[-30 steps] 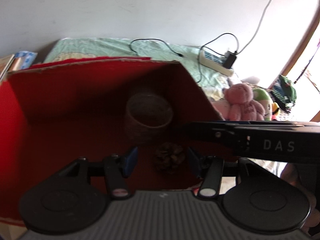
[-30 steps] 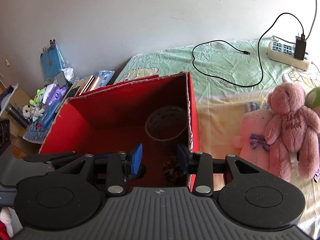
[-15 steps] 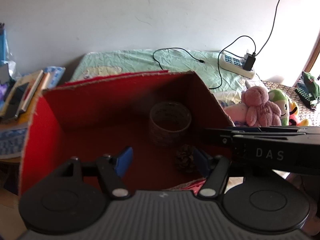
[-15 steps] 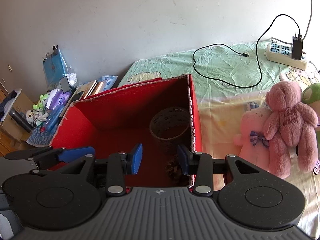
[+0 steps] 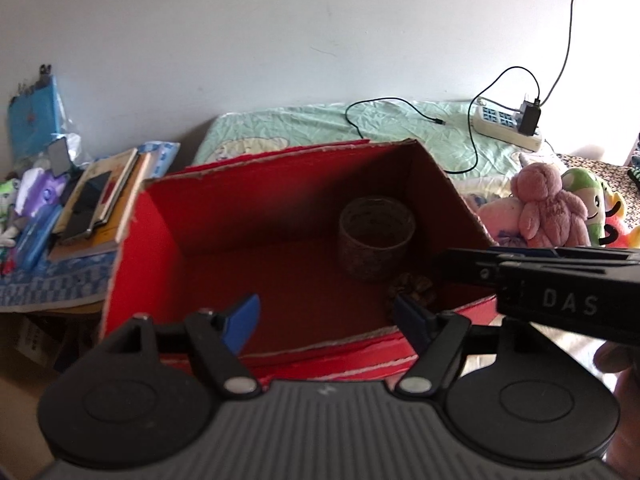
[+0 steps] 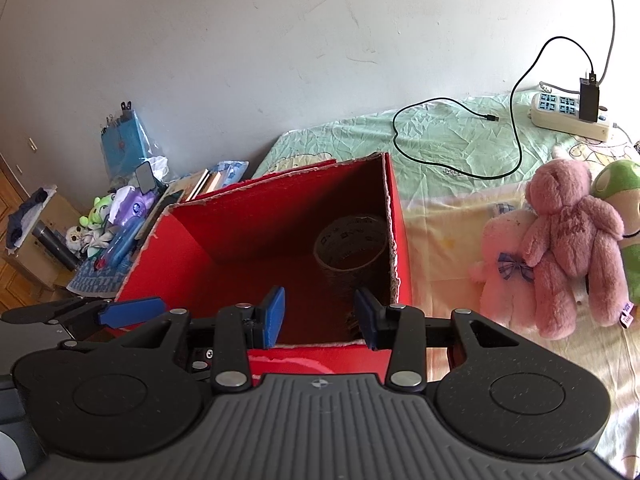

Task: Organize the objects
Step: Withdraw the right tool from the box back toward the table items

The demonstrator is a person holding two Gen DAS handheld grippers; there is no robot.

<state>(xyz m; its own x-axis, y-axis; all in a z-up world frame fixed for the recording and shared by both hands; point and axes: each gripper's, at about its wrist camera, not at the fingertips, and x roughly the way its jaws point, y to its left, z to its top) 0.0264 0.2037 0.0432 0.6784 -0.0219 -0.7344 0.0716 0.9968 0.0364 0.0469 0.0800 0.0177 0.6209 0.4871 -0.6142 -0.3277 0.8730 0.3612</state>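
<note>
Jaws of left gripper (image 5: pixel 326 320) opening, right gripper (image 6: pixel 319 317) parted, both empty over red box (image 5: pixel 160 240); plush toys (image 6: pixel 568 240) beside.

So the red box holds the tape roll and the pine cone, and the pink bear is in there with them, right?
Not quite. The red box holds the tape roll and the pine cone, but the pink bear lies outside it on the bed, beside the box. The right wrist view shows this.
</note>
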